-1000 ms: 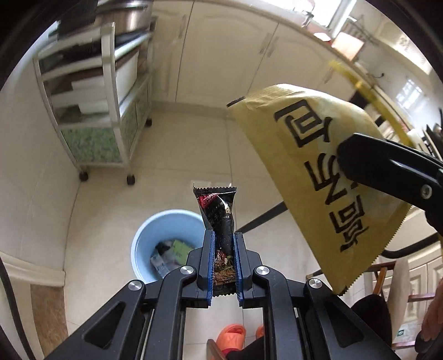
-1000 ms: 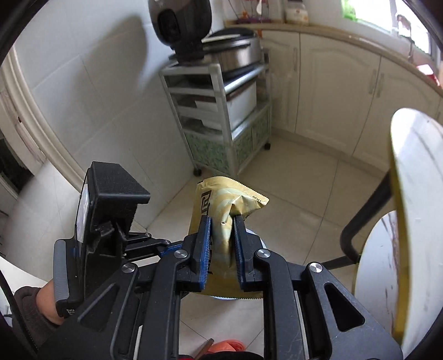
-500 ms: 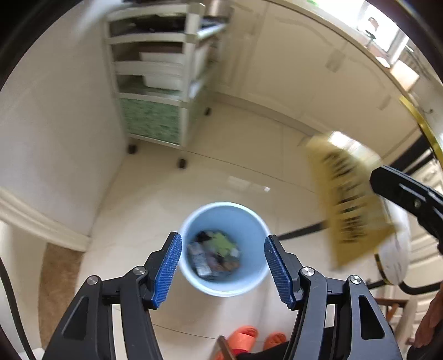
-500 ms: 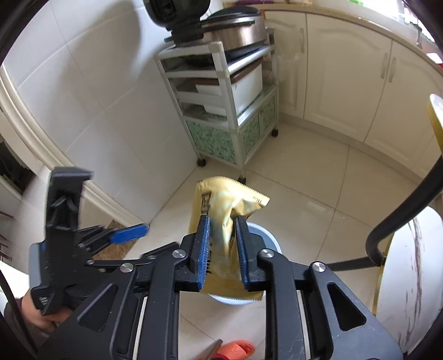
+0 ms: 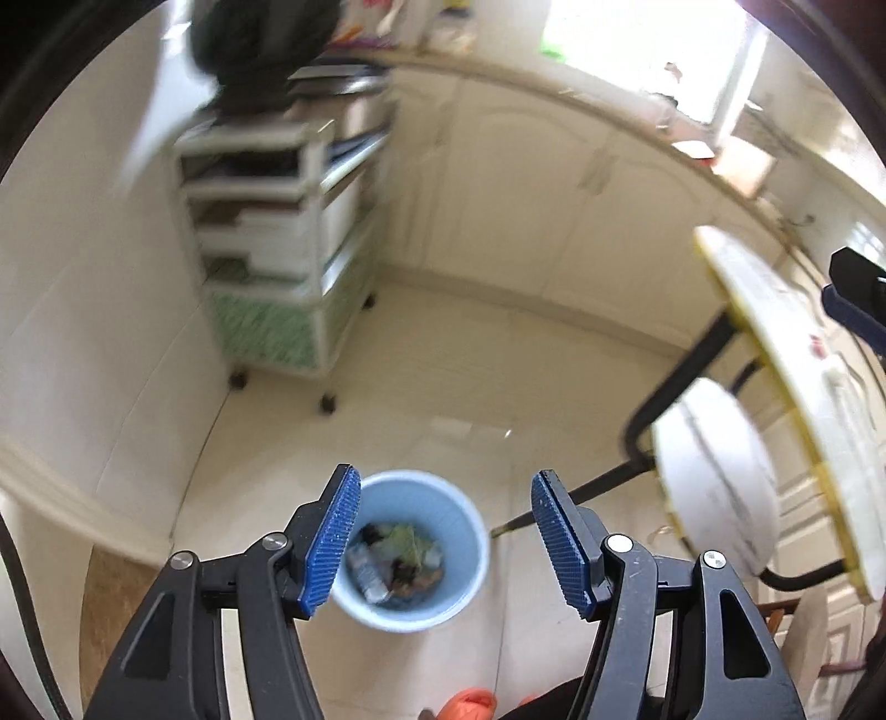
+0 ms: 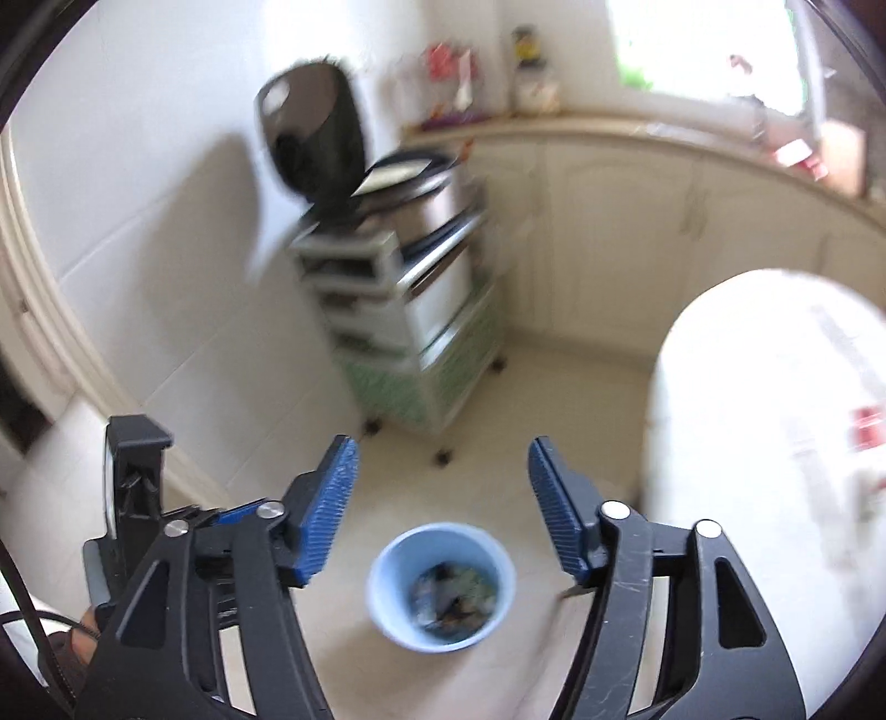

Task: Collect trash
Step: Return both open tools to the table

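Gone from the right gripper is the yellow bag; both it and the left gripper gape empty above the blue bin, low in frame, its trash blurry.

A home kitchen: cream cabinet doors run under a long counter below a bright window. At centre left, a wheeled storage cart carries a cooking appliance, and a blue trash bin sits on the tiled floor.
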### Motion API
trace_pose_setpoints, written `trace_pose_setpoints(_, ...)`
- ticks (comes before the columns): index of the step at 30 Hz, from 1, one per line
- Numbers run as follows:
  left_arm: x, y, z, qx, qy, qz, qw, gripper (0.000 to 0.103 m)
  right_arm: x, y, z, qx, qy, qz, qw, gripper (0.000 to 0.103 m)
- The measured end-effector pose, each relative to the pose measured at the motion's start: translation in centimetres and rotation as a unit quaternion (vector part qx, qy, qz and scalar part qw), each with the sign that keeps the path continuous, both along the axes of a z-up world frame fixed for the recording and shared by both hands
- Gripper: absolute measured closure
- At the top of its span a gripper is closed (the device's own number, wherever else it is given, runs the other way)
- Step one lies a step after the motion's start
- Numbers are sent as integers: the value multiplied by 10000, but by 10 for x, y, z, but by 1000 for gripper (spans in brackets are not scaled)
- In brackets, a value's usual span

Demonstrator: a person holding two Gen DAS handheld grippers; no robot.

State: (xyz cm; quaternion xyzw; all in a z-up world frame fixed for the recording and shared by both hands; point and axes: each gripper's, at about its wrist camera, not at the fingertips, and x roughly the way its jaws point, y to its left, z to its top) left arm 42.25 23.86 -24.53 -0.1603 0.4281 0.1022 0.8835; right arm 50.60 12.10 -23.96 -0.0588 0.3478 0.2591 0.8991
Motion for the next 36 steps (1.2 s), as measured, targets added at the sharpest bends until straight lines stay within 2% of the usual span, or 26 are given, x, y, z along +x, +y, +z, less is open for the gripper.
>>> trace_pose_setpoints(2,10,-21,16,109,-189,-237,9995,38,-1,-36,21,-85,-278,-379,9989,29)
trace_pose_setpoints(7,42,-94,57,384,-644,-1076,9914,34,8,-139,48,-346,-528,-1388,9883,29)
trace_pose_setpoints(10,67,-150,76,610,-850,-1593,9817,32,15,-194,52,-485,-467,-1901,9795,29)
trace_pose_setpoints(14,110,-219,87,630,-974,-2263,9671,27,17,-254,53,-533,-326,-2332,9704,29)
trace_pose_setpoints(16,136,-248,85,600,-893,-2446,9636,26,18,-279,52,-436,-236,-2477,9676,29)
trace_pose_setpoints(22,197,-307,63,640,-501,-2530,9641,26,10,-335,41,-222,-12,-2600,9653,29)
trace_pose_setpoints(27,240,-332,49,662,-246,-2209,9727,27,6,-363,31,-115,98,-2591,9657,29)
trace_pose_setpoints(30,256,-327,43,740,-174,-2147,9737,27,6,-373,26,-54,140,-2584,9659,29)
trace_pose_setpoints(36,259,-320,34,689,-13,-1982,9777,30,14,-375,24,-13,175,-2483,9685,28)
